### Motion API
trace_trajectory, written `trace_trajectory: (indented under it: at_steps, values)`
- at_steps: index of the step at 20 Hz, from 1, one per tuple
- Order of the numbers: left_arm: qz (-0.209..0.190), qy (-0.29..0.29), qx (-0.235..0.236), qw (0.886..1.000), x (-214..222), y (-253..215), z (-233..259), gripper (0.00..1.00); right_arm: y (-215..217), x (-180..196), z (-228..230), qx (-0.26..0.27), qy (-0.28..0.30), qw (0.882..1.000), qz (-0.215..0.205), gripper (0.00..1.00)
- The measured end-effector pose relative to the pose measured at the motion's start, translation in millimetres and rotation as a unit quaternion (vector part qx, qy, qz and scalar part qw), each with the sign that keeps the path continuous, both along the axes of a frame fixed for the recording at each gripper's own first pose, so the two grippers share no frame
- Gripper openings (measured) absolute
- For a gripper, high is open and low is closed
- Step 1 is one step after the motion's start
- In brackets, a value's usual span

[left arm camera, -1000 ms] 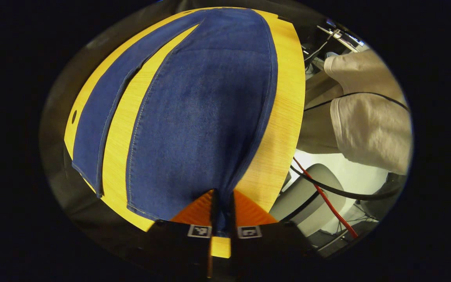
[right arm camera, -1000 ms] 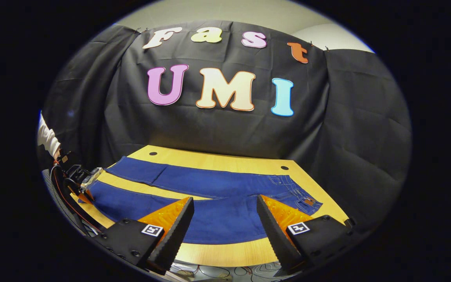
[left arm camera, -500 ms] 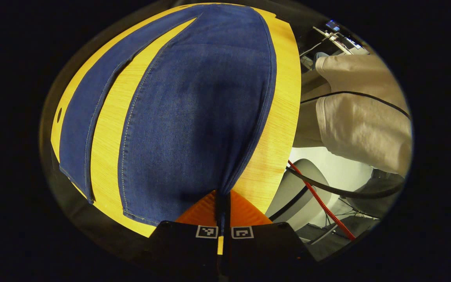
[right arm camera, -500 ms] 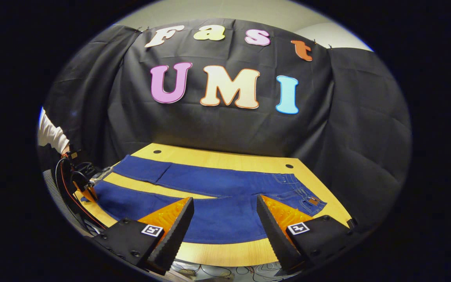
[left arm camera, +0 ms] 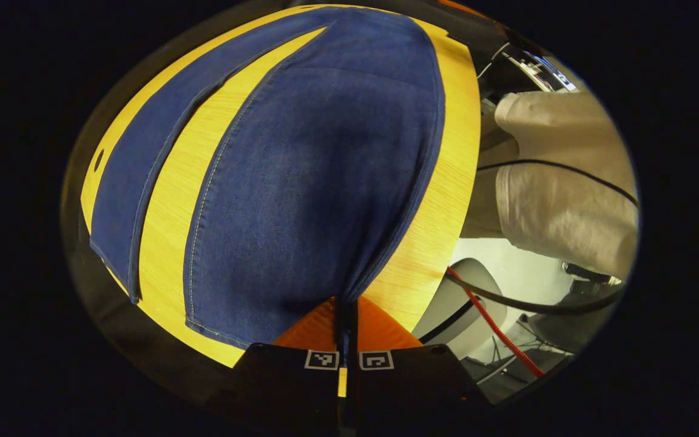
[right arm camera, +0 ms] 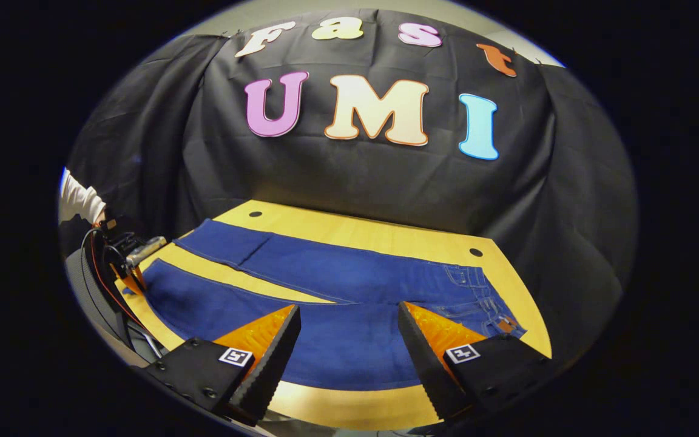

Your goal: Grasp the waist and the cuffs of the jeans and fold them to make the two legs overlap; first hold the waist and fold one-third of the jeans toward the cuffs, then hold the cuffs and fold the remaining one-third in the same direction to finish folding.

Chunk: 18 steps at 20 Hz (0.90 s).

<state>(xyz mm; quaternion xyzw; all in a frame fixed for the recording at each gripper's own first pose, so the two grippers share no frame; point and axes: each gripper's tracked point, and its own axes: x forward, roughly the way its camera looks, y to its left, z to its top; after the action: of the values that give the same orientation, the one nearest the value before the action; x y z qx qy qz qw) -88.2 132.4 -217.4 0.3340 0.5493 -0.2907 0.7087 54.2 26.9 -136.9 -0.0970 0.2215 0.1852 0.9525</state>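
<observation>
Jeans [right arm camera: 349,285] flat on table [right arm camera: 386,237], legs apart, waist rightward, booth wall behind.

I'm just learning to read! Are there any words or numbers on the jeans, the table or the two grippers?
No text here can be read.
jeans: the brown patch at the waist is too small to read.
right gripper: its square markers carry black-and-white patterns, no words.
left gripper: the same kind of patterned squares, no words.
table: plain wood, nothing written.

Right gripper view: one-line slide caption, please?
Right gripper open above the near leg of jeans spread on the wooden table.
</observation>
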Motion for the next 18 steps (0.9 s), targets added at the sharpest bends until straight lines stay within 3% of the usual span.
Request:
trace_trajectory:
  at_steps: [4,7,12,18]
  values:
    - [0.033,-0.022,0.010,0.999,1.9,1.2,-1.4,0.00,-40.9,35.1,-28.7,-0.061,0.057,0.995,0.063,0.99]
    - [0.059,-0.028,0.021,0.998,3.5,1.0,-1.9,0.00,-62.5,36.2,-65.5,-0.125,0.112,0.977,0.134,0.99]
    - [0.116,-0.027,0.022,0.993,5.4,-0.2,-2.7,0.00,-106.4,16.8,-125.0,-0.237,0.202,0.914,0.260,1.00]
    - [0.140,-0.037,0.047,0.988,6.6,2.1,-5.3,0.00,-163.1,20.2,-174.5,-0.329,0.268,0.847,0.320,1.00]
